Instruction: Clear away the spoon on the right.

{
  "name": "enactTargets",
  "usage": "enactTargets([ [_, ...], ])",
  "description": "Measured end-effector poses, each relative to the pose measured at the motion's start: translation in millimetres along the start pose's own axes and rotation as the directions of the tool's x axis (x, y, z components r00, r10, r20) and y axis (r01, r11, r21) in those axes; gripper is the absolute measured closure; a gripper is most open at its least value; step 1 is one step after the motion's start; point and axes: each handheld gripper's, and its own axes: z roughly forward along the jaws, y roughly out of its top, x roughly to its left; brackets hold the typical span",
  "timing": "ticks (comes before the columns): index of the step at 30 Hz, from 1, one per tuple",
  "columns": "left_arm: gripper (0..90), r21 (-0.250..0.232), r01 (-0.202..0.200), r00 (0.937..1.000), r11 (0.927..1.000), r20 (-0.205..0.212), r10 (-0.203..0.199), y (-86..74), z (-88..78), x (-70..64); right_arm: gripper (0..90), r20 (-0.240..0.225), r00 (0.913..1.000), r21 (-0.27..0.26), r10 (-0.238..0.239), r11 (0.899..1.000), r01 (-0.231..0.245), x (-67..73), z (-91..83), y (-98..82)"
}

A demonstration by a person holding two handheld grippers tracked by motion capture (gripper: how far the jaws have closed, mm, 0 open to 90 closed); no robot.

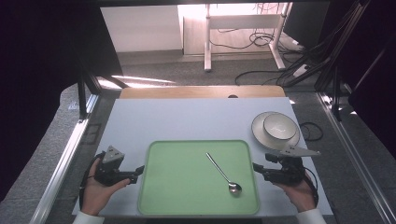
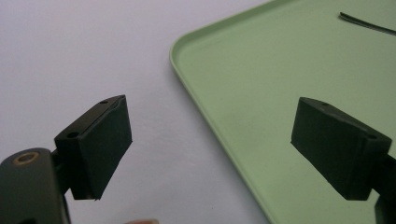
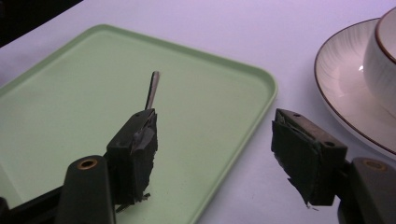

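A green tray (image 1: 187, 186) lies on the white table near the front edge. A metal spoon (image 1: 224, 175) rests on its right half, bowl toward me, handle pointing away to the left; its handle (image 3: 153, 88) shows past my right jaw. A cream plate (image 1: 261, 135) carrying a cup (image 1: 279, 126) stands just beyond the tray's far right corner. My left gripper (image 1: 138, 171) is open at the tray's left edge (image 2: 205, 116), jaws straddling the rim. My right gripper (image 1: 256, 168) is open at the tray's right edge (image 3: 252, 121), holding nothing.
The white table (image 1: 187, 116) stretches bare behind the tray. A wooden board edge (image 1: 201, 92) runs along the far side. Metal frame rails (image 1: 65, 158) flank the table, and cables lie on the floor beyond.
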Motion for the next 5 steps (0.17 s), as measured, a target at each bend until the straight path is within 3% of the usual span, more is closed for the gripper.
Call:
enactTargets([
  [5,12.0,-0.003,0.017,0.9998,0.9999,-0.01,-0.017,-0.5,1.5,2.2,31.1,-0.013,0.9999,0.008,-0.003,1.0,0.003,-2.8,3.6,-0.7],
])
